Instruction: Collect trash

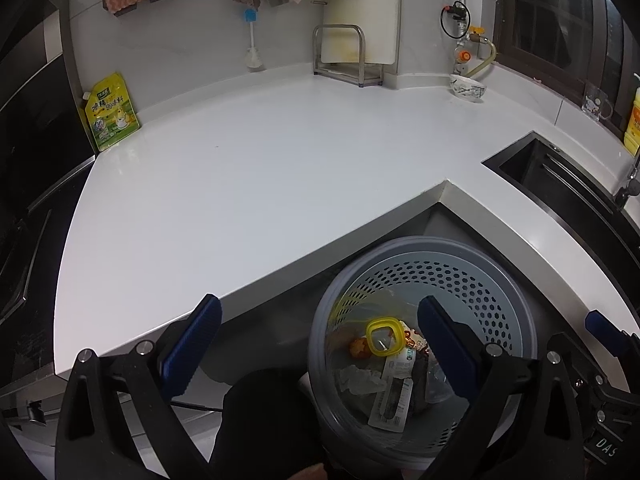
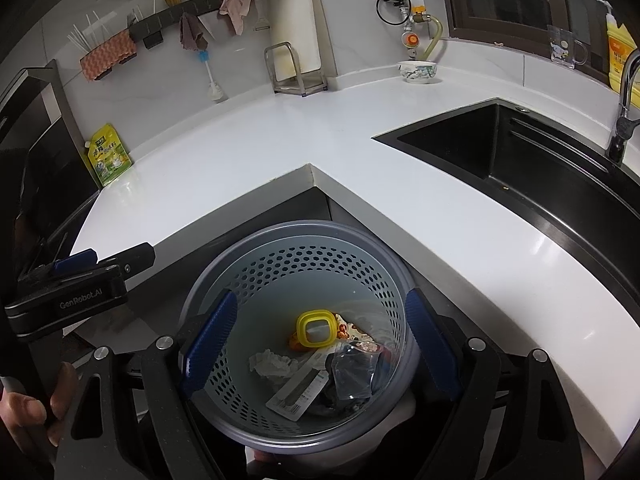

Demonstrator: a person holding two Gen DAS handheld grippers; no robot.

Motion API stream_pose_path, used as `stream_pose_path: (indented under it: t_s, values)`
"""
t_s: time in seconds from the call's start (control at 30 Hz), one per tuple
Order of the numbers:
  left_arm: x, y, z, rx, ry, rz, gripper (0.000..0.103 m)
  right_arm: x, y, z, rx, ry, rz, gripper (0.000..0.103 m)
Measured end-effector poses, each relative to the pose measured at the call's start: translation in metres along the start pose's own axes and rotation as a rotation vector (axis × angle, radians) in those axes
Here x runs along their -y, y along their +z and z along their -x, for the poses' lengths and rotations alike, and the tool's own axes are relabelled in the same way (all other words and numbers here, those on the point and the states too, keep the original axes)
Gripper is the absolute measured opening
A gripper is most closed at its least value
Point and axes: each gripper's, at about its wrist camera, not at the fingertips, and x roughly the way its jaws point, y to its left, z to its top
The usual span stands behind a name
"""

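A grey perforated trash basket (image 2: 200,280) stands on the floor in the counter's inner corner; it also shows in the left wrist view (image 1: 516,304). Inside it lie a yellow square lid (image 2: 315,329), crumpled white paper (image 2: 272,363), a flat white package (image 2: 298,390), a dark plastic bag (image 2: 354,376) and an orange snack wrapper (image 2: 352,328). My right gripper (image 2: 320,344) is open and empty, held above the basket mouth. My left gripper (image 1: 316,344) is open and empty, above the basket's left rim. The left gripper body shows at the left of the right wrist view (image 2: 68,296).
The white L-shaped counter (image 2: 420,208) bears a yellow-green pouch (image 1: 111,110) at the left wall, a metal board rack (image 1: 340,54), a small bowl (image 2: 417,71) and a black sink (image 2: 540,168) at the right. A glass cup and a yellow bottle (image 2: 618,48) stand behind the sink.
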Motion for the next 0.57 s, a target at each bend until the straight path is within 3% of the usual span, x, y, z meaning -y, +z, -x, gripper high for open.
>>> stream_pose_path:
  t_s: [0.57]
  values:
    - [0.0011,0.0004,-0.0010,-0.009,0.002,0.004,0.097,0.0002,-0.0007,-0.0005,0.000,0.003,-0.004,0.082]
